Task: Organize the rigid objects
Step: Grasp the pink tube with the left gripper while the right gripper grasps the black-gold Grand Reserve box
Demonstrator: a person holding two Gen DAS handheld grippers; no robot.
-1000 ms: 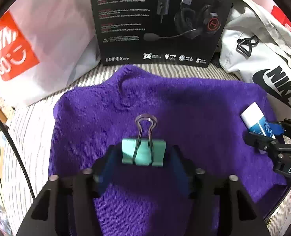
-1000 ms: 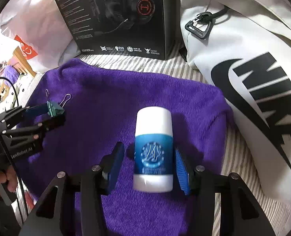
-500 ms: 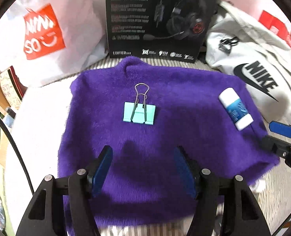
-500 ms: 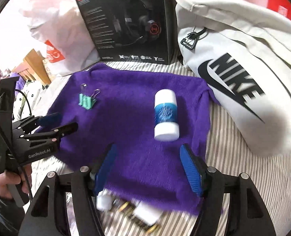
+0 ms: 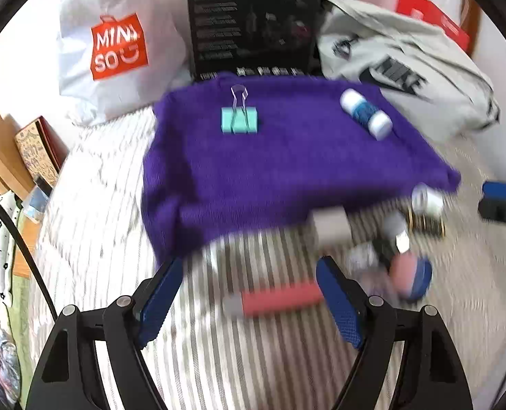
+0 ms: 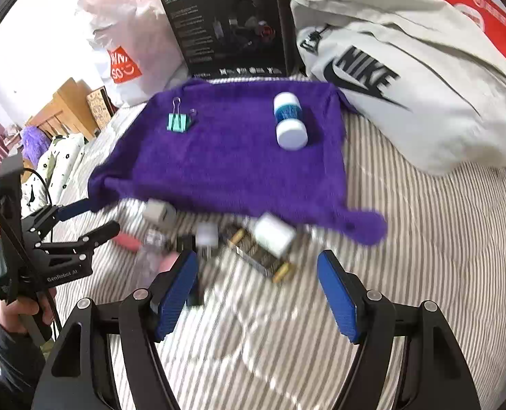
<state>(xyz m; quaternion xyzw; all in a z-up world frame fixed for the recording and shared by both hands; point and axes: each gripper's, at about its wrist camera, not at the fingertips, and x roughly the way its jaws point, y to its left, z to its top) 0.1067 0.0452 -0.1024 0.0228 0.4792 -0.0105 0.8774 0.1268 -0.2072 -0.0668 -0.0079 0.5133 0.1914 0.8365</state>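
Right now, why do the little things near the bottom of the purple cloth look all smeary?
Left wrist view: motion blur smears the pink tube and its neighbours; the green clip is sharper. Right wrist view: the small white bottle is streaked, and the fisheye lens bends the striped sheet.

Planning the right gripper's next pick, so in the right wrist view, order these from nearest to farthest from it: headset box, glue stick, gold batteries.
1. Gold batteries, on the striped sheet just ahead of the right gripper, which is open.
2. Glue stick, on the purple cloth, right side.
3. Headset box, standing behind the cloth.
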